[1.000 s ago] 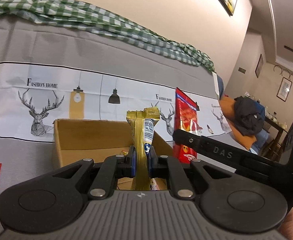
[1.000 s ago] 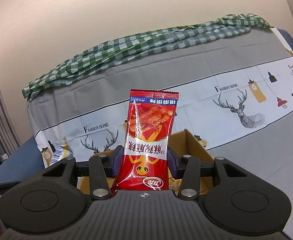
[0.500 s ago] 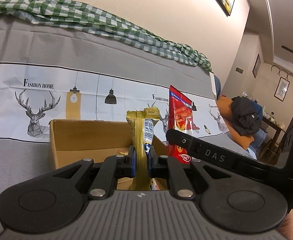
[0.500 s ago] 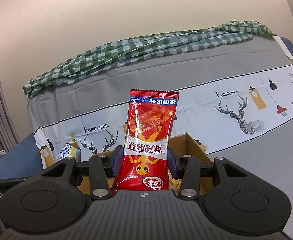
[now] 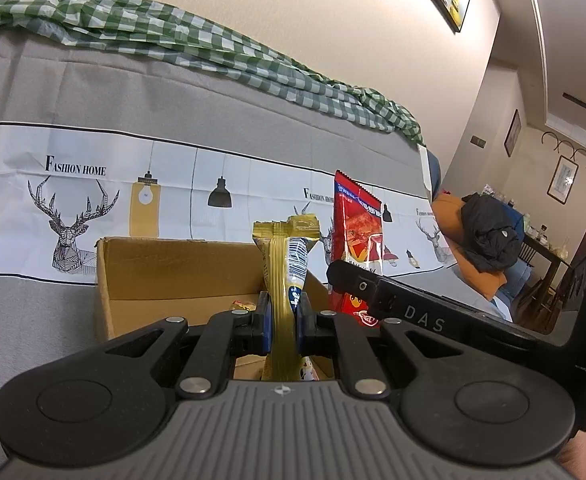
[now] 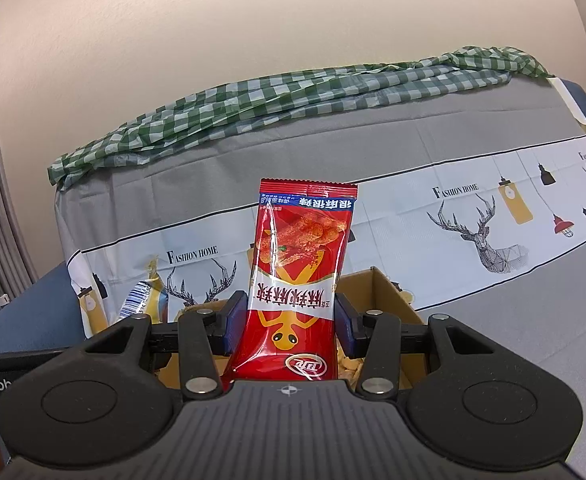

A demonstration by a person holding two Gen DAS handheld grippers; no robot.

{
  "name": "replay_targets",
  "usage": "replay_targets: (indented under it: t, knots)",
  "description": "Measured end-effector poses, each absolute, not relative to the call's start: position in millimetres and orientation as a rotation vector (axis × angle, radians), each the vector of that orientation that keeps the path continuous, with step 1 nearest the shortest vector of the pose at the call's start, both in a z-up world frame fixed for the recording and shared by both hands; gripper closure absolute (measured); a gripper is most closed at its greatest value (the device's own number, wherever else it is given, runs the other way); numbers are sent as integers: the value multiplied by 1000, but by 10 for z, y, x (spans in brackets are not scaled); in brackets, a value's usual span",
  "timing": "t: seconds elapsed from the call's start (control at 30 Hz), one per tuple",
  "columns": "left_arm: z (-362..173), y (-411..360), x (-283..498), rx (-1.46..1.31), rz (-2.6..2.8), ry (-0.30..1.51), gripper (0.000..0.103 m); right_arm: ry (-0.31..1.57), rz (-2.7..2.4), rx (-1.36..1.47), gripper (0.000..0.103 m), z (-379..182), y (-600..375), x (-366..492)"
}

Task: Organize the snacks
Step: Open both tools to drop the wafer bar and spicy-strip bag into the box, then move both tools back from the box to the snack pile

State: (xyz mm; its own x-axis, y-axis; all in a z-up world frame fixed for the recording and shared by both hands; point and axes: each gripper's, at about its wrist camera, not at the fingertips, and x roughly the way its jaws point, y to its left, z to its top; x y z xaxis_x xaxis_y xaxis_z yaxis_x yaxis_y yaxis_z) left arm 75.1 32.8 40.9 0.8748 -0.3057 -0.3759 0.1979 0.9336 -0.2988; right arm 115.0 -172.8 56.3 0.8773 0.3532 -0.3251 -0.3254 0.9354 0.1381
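Snacks are held in both tools above an open cardboard box [image 5: 181, 268] that sits on a grey cover printed with deer, lamps and the words "Fashion Home". The left hand-held gripper [image 5: 280, 322] is clamped narrowly on a gold snack packet [image 5: 283, 280], which stands upright edge-on between the blue pads, its crimped top above the fingers and its lower end hanging toward the box opening. The right hand-held gripper [image 6: 291, 320] is closed on a red snack packet [image 6: 299, 276], held flat-on and upright with its printed face toward the camera; the pads [image 6: 235, 320] press its two side edges at about mid-height. In the left wrist view the same red packet [image 5: 357, 240] rises just beside the right side of the box, behind the dark body of the other tool marked "DAS". In the right wrist view the gold packet [image 6: 143, 300] shows at the left, with a barcode facing the camera, over the box's [image 6: 389, 296] far side. Small wrapped pieces lie inside the box. A green checked cloth [image 6: 293, 100] is draped along the top of the grey cover against a beige wall.
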Motion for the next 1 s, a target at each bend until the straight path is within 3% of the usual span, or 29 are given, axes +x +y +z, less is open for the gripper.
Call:
replay_targets:
  t: [0.23,0.37,0.47,0.57,1.0]
  knots:
    - [392,318,789,-269,-284,449,90,360,357,73,55,546,-1719,1157]
    - [389,341,794,-280,-274,449,72,362,353,72,47,552,-1709,1165]
    - [393,386,790,-294,-261,442,72,365,350,67,37,545,-1686,1173]
    - [389,436,768,-297,-243,428,72,367,357,64,33,544,-1655,1175]
    - [427,918,294,-276,-118,425,72,394,416,77,33,506,-1321,1112]
